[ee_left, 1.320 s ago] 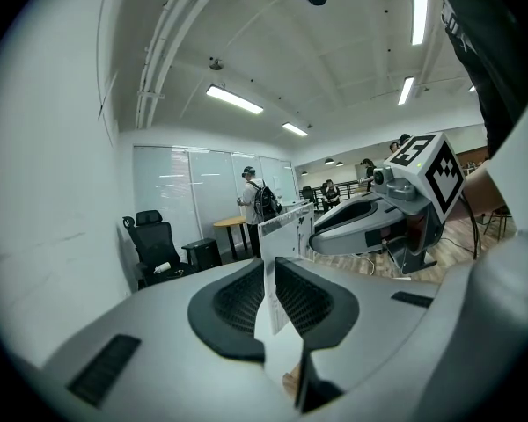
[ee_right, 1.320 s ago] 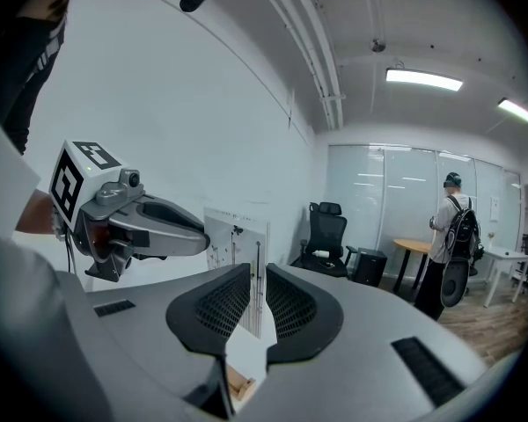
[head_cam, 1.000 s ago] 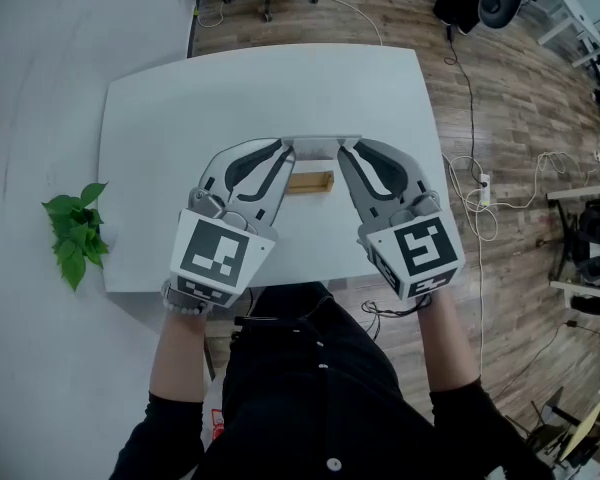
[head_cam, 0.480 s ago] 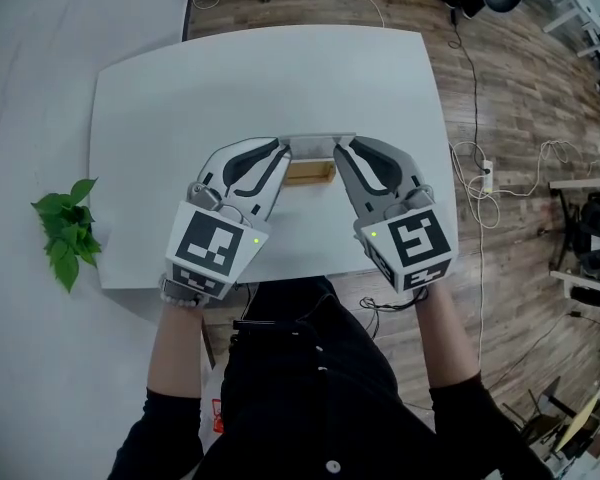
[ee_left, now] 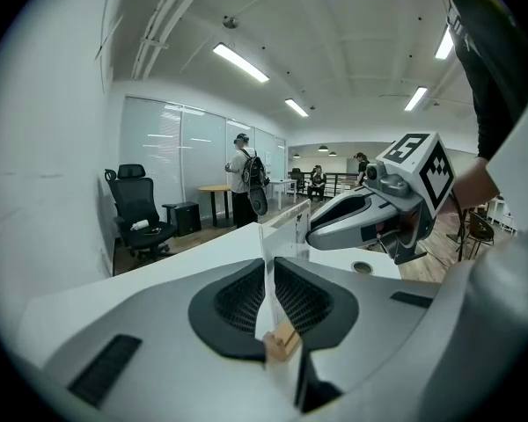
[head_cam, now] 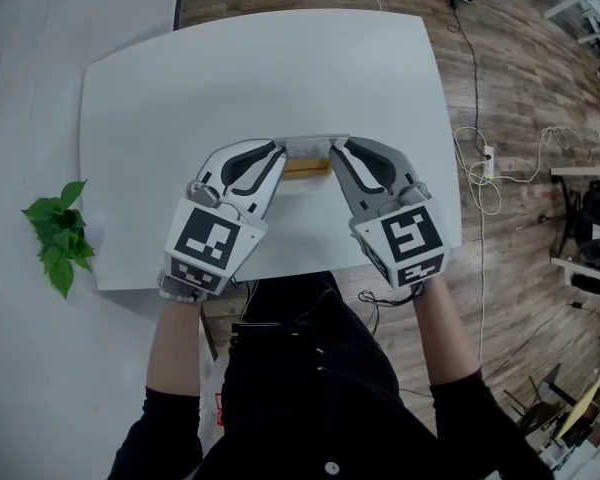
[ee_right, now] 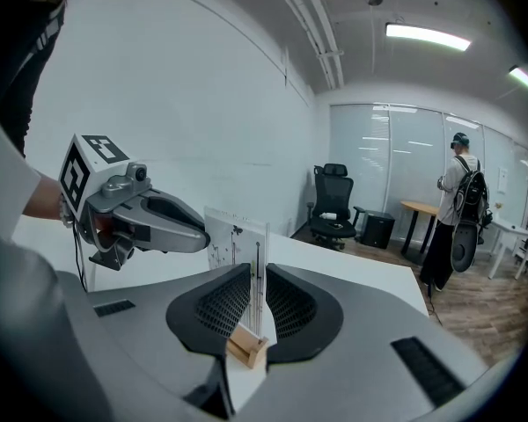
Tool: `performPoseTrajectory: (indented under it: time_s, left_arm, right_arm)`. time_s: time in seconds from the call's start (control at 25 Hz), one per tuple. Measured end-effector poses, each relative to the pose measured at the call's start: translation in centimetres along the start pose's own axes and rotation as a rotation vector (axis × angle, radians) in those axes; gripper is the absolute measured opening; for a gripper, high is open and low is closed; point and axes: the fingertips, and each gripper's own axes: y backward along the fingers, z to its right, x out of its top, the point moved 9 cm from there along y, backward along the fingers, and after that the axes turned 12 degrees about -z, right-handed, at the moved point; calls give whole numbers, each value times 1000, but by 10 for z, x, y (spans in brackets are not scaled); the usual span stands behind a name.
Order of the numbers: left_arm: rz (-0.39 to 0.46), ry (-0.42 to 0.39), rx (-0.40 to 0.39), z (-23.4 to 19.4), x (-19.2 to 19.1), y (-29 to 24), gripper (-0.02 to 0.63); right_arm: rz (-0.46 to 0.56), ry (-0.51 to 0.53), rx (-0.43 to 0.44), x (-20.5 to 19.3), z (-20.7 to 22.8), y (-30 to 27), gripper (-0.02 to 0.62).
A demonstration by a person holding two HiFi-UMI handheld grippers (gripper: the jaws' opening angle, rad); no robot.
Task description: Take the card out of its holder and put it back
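Left gripper [head_cam: 285, 155] pinches the card [head_cam: 313, 146] at its 9 o'clock end, right gripper [head_cam: 337, 155] at 3 o'clock, both equally near. The card stands on edge, long axis running 9-to-3, with the wooden holder [head_cam: 307, 169] right under it toward the table's [head_cam: 230, 78] 6 o'clock edge.

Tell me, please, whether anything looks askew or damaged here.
Nothing stands out: the card is upright, aligned with its wooden holder on the table, left gripper and right gripper clamped on its ends.
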Motion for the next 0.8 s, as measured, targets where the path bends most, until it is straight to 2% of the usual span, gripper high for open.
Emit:
performPoseTrajectory:
  time_s: [0.8]
  left_arm:
    - [-54, 11, -4, -2, -14, -13, 44]
  right_arm:
    - [-32, -19, 30, -14, 2, -18, 86]
